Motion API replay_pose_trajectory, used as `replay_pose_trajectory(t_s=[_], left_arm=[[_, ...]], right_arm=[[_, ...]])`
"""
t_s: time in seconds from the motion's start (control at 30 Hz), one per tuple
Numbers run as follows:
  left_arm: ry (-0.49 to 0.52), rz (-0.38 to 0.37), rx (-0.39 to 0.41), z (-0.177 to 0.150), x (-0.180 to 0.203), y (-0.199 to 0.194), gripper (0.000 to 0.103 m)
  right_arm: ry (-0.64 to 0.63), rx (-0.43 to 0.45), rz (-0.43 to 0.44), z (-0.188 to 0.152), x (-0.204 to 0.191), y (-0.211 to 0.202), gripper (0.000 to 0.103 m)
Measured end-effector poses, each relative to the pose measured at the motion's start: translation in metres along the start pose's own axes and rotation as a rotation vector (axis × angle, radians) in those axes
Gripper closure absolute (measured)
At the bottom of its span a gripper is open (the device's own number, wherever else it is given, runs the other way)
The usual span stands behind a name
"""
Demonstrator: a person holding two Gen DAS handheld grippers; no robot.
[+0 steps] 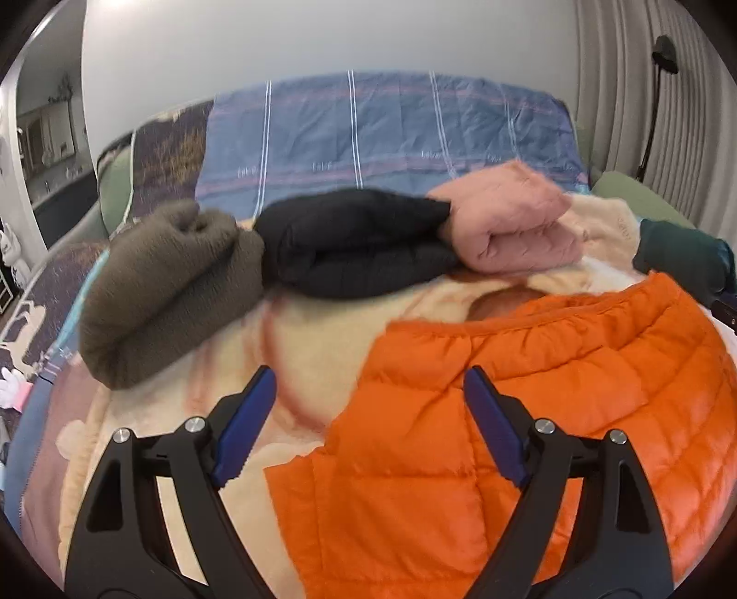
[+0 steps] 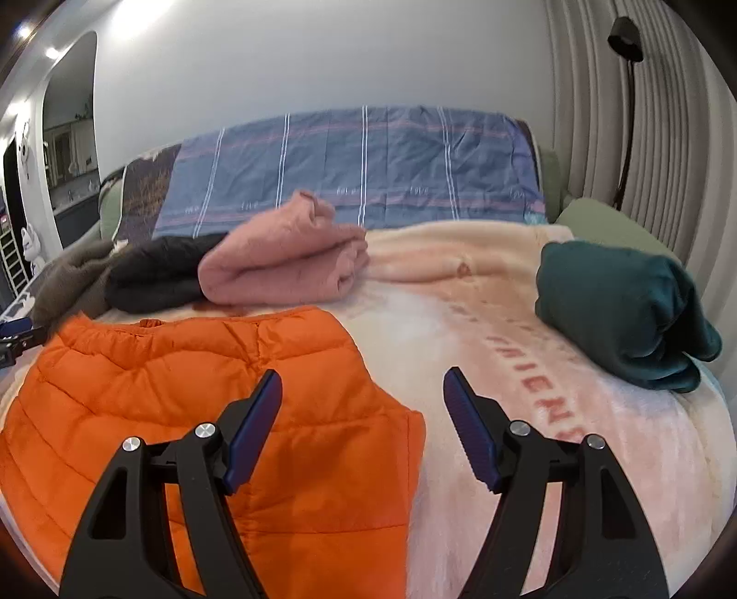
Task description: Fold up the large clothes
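The left gripper [image 1: 368,391] is wide open with nothing in it, and so is the right gripper [image 2: 361,394]. Under and between them lies the puffy orange quilted jacket [image 2: 184,382], flat on the soft cream blanket [image 2: 483,331]. Past the jacket sit a folded pink fuzzy sweater [image 2: 281,262], a folded black knit top [image 1: 354,244] and a folded brown fleece [image 1: 170,285]. Off to the right of the right gripper is a folded dark green top [image 2: 622,308]

Soft, even indoor light, blurred fisheye views

Ceiling lights [image 2: 34,44] glare upper left; clothes and bed [image 1: 295,331] smear with motion blur, gripper arms stay sharp, straight lines bow toward dark rounded corners.
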State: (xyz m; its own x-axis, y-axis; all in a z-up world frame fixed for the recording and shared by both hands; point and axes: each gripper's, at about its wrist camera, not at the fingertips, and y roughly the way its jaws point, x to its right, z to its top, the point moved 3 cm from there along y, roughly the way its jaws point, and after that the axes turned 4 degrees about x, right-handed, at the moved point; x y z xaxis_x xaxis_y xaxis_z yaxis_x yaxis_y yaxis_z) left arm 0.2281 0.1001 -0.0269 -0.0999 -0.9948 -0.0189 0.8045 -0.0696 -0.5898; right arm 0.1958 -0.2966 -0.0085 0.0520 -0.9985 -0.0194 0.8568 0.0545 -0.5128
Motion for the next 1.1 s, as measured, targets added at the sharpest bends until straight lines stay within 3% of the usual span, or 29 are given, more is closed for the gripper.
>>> replay_pose_trajectory(t_s=[0.13, 0.23, 0.37, 0.53, 0.6, 0.67, 0.73, 0.8, 0.87, 0.93, 1.0, 1.03, 1.1], left_arm=[[0.013, -0.020, -0.086, -0.014, 0.001, 0.031, 0.019], [0.018, -0.033, -0.110, -0.021, 0.004, 0.045, 0.038], [0.095, 0.067, -0.077, -0.024, 0.016, 0.057, 0.037], [0.187, 0.143, -0.011, -0.014, 0.028, 0.033, 0.038], [0.190, 0.126, 0.060, -0.002, 0.037, 0.006, 0.038], [0.175, 0.094, 0.136, 0.015, 0.050, -0.020, 0.028], [0.145, 0.031, 0.163, 0.029, 0.065, -0.032, 0.025], [0.111, -0.050, 0.140, 0.037, 0.084, -0.031, 0.025], [0.093, -0.061, 0.098, 0.037, 0.099, -0.017, 0.025], [0.095, -0.028, 0.024, 0.029, 0.107, 0.011, 0.025], [0.145, 0.099, -0.064, 0.008, 0.108, 0.046, 0.020], [0.147, 0.133, -0.100, -0.008, 0.102, 0.069, 0.013], [0.030, 0.051, -0.118, -0.016, 0.086, 0.079, 0.013]], right_arm=[[0.020, -0.048, 0.044, -0.006, 0.001, 0.019, 0.030], [0.008, -0.105, -0.038, -0.014, 0.000, 0.035, 0.031], [0.047, -0.228, -0.094, -0.033, 0.003, 0.059, 0.031], [0.089, -0.171, -0.102, -0.019, 0.003, 0.026, 0.031], [0.097, -0.114, -0.072, -0.005, -0.002, 0.010, 0.031], [0.097, -0.075, -0.029, 0.012, -0.013, 0.004, 0.031], [0.109, -0.067, 0.046, 0.024, -0.031, 0.003, 0.031], [0.129, -0.108, 0.120, 0.030, -0.048, 0.017, 0.031], [0.195, -0.168, 0.149, 0.028, -0.054, 0.039, 0.031], [0.223, -0.212, 0.116, 0.018, -0.054, 0.062, 0.031], [0.164, -0.241, 0.012, -0.004, -0.052, 0.088, 0.028], [0.151, -0.227, 0.022, -0.013, -0.052, 0.096, 0.027], [0.157, -0.201, 0.024, -0.018, -0.053, 0.095, 0.026]])
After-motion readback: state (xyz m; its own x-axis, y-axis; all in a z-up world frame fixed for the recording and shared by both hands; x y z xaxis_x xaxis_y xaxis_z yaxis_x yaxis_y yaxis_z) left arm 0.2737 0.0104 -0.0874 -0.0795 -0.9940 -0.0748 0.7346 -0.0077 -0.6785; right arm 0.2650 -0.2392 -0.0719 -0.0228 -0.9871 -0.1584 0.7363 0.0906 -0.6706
